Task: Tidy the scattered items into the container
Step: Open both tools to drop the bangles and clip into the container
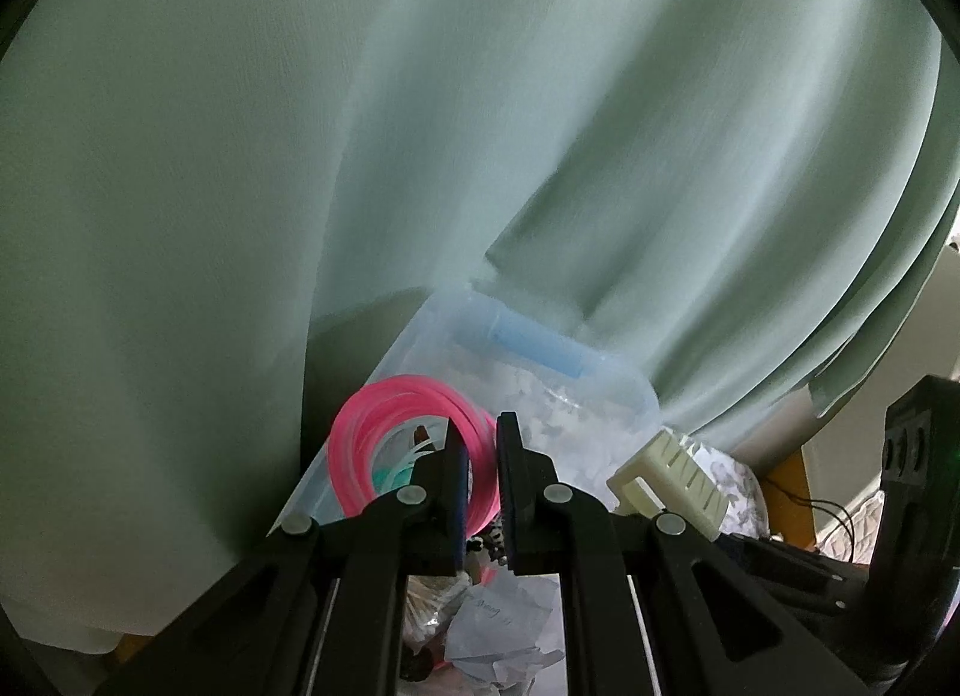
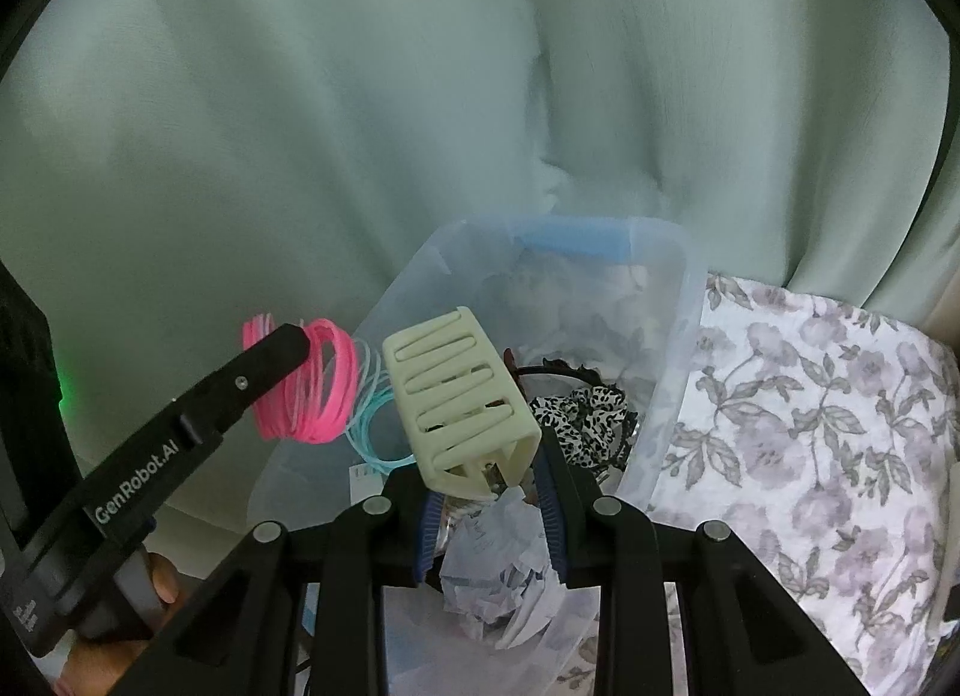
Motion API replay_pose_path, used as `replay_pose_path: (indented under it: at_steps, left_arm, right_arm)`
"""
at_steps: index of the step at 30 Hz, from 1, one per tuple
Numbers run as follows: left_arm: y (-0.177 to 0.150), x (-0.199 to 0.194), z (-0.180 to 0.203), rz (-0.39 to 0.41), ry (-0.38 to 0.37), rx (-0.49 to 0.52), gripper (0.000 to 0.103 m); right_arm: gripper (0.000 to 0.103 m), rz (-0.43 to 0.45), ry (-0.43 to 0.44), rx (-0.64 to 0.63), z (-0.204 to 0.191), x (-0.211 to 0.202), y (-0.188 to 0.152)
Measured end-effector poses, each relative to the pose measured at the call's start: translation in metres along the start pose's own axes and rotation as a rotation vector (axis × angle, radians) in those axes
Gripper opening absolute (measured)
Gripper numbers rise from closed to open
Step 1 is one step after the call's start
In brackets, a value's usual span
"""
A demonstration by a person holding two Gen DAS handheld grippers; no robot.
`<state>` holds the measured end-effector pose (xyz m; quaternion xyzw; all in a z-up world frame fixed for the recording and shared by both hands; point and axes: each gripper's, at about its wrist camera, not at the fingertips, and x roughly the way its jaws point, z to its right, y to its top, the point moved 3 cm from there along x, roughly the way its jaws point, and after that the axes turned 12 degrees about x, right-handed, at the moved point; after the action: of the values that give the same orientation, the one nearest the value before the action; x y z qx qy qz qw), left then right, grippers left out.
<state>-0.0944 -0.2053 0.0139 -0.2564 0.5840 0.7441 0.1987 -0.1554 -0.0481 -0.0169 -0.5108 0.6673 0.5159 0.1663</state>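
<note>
A clear plastic container [image 2: 678,300] with a blue handle stands on a floral cloth; it also shows in the left wrist view [image 1: 624,384]. My left gripper [image 1: 482,444] is shut on a coil of pink cord [image 1: 366,426] and holds it over the container's left side; the coil also shows in the right wrist view [image 2: 318,390]. My right gripper [image 2: 489,486] is shut on a cream slotted plastic holder [image 2: 462,396], held above the container; the holder appears in the left wrist view [image 1: 672,474]. Inside lie crumpled paper [image 2: 510,564], a leopard scrunchie [image 2: 588,408] and teal cord [image 2: 378,426].
A pale green curtain [image 2: 360,96] hangs close behind the container. A floral cloth [image 2: 810,426] covers the surface to the right. A wooden furniture leg [image 1: 798,486] stands at the right in the left wrist view.
</note>
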Motion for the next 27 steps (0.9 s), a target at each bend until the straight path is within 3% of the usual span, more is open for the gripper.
replay_pose_path:
  at_steps: [6, 9, 10, 14, 18, 27]
  left_arm:
    - [-0.008, 0.011, -0.003, -0.060, 0.024, 0.002, 0.016]
    - [-0.011, 0.012, -0.004, -0.080, 0.030, 0.002, 0.037]
    - [-0.012, 0.011, -0.005, -0.086, 0.034, 0.002, 0.049]
    - [-0.013, 0.014, -0.004, -0.100, 0.042, -0.004, 0.059]
    - [-0.013, 0.019, -0.003, -0.112, 0.045, -0.011, 0.060]
    - [-0.012, 0.030, 0.002, -0.114, 0.049, -0.014, 0.061]
  right_arm:
    - [0.032, -0.021, -0.017, 0.019, 0.005, 0.010, 0.002]
    - [0.032, -0.030, -0.026, 0.022, 0.009, 0.015, 0.002]
    - [0.032, -0.033, -0.029, 0.023, 0.010, 0.016, 0.002]
    - [0.032, -0.041, -0.041, 0.022, 0.012, 0.020, 0.003]
    - [0.044, -0.046, -0.051, 0.022, 0.013, 0.021, 0.003]
    - [0.048, -0.035, -0.054, 0.032, 0.014, 0.014, 0.000]
